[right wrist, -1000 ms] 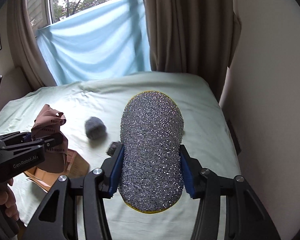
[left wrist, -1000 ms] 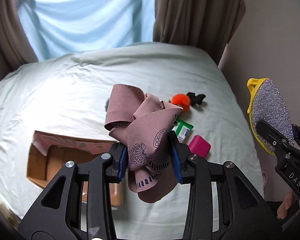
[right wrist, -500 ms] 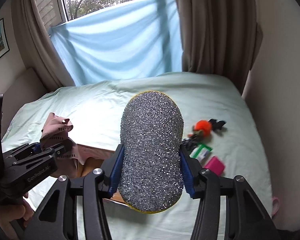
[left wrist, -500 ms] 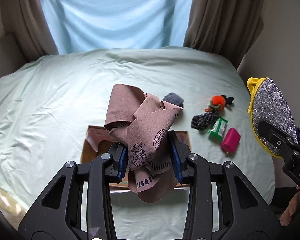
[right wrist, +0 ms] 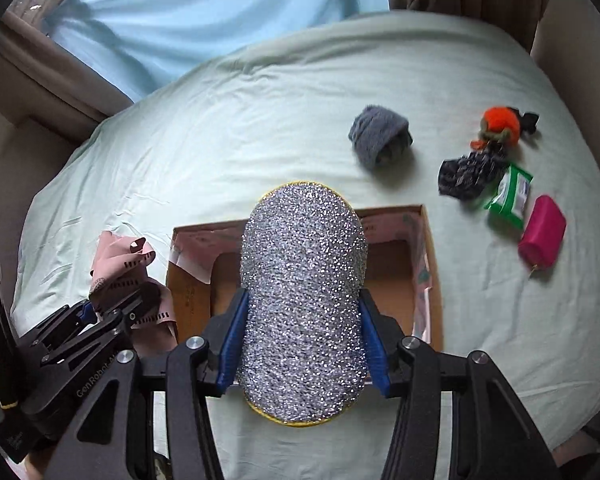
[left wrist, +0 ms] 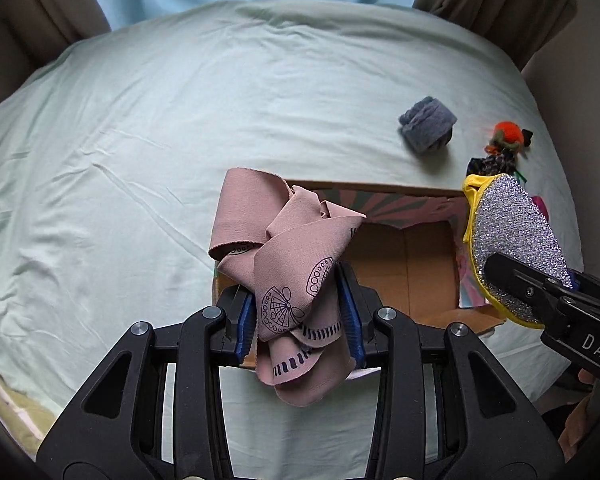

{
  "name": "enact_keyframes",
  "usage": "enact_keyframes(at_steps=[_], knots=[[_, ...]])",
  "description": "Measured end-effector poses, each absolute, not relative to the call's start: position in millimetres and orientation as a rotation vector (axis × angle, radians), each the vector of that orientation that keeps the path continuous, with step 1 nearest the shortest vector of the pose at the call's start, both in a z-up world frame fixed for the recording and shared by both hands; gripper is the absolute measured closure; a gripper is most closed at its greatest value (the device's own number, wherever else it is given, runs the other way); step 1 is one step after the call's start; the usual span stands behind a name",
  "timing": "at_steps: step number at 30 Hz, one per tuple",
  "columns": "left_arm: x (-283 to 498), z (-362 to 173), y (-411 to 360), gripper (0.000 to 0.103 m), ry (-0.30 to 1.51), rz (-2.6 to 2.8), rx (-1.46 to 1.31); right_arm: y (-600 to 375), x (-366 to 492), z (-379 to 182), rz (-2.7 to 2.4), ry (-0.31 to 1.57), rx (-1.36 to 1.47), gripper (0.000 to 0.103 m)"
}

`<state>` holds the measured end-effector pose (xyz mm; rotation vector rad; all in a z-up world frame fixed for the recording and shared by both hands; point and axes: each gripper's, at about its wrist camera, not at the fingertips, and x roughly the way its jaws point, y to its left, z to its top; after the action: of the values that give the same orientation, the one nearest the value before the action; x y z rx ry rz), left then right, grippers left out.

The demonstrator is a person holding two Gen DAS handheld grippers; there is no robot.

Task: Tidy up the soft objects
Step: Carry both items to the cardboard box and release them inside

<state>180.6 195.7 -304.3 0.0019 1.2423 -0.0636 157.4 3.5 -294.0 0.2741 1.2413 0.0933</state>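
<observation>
A pale green bed (right wrist: 260, 128) carries an open cardboard box (right wrist: 430, 264), whose visible floor is bare brown card. Above its 9 o'clock edge the left claw (left wrist: 298, 320) pinches a crumpled pink printed cloth (left wrist: 284, 240). Over the box's middle the right claw (right wrist: 302, 344) clamps a silver glitter pouch (right wrist: 304, 292). A grey roll (right wrist: 380, 136) lies at 1 o'clock.
</observation>
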Motion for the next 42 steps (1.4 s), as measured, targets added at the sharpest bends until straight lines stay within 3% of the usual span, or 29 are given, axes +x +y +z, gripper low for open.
enact_keyframes(at_steps=[13,16,18,20,21,22,42], knots=[[216.6,-390.4,186.7,0.07,1.5,-0.077,-0.026,1.7,205.4,-390.9,-0.004,1.502,0.501,0.054],[223.0,-399.6,178.3,0.07,1.522,-0.108,0.008,1.1,211.1,-402.9,-0.027,1.533,0.514,0.051],[227.0,-402.7,172.3,0.067,1.53,-0.147,0.037,0.0,214.5,-410.3,-0.037,1.553,0.527,0.042],[228.0,-404.0,165.9,0.043,1.531,-0.168,0.081,-1.2,218.3,-413.6,-0.038,1.558,0.515,0.022],[227.7,-403.9,164.7,0.007,1.531,-0.177,0.095,-2.7,219.1,-415.4,-0.035,1.554,0.509,0.017],[226.0,-402.9,164.4,0.0,1.527,-0.186,0.098,-4.6,219.7,-416.5,-0.035,1.551,0.508,0.009],[194.9,-352.1,187.3,0.0,1.436,-0.157,0.04,-1.1,199.1,-377.7,0.016,1.456,0.402,0.008]])
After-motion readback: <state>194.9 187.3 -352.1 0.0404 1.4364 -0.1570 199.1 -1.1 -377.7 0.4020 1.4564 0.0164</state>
